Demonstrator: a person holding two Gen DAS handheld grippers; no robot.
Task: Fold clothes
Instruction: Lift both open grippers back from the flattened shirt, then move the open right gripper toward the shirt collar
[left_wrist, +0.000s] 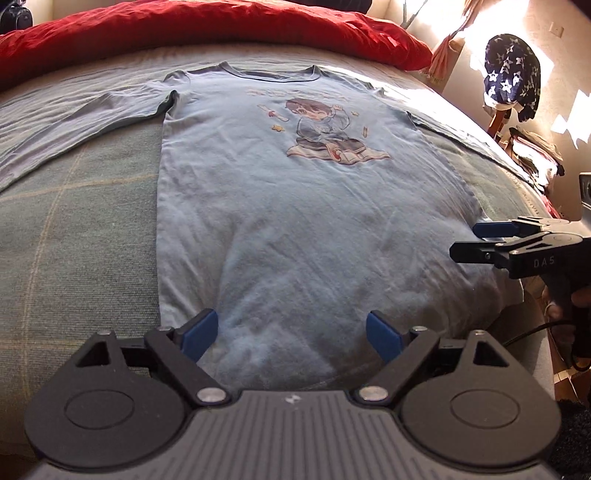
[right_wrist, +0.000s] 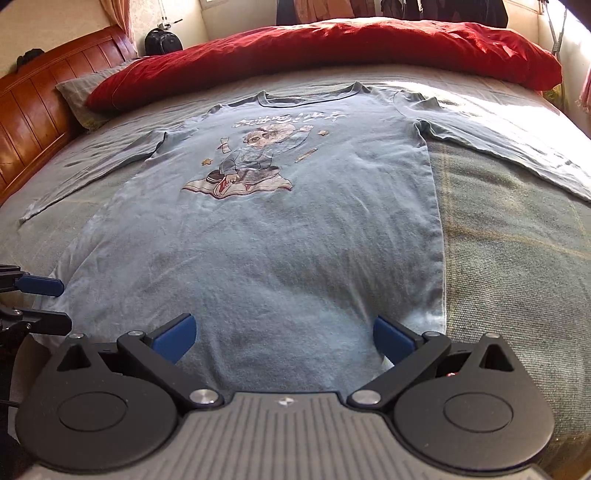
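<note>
Light-blue T-shirt (left_wrist: 295, 206) lies flat on bed (left_wrist: 74, 229); left tongs (left_wrist: 291, 334) splayed over its hem, seemingly not touching.

Legible markings:

1. The letters "DAS" are printed in pale characters on the black side of the right gripper (left_wrist: 467, 242), as seen in the left wrist view.

2. A row of pale characters, apparently Chinese, runs above the cartoon figure (right_wrist: 255, 155) printed on the blue T-shirt (right_wrist: 258, 236). The individual characters are too blurred to read in either view.
</note>
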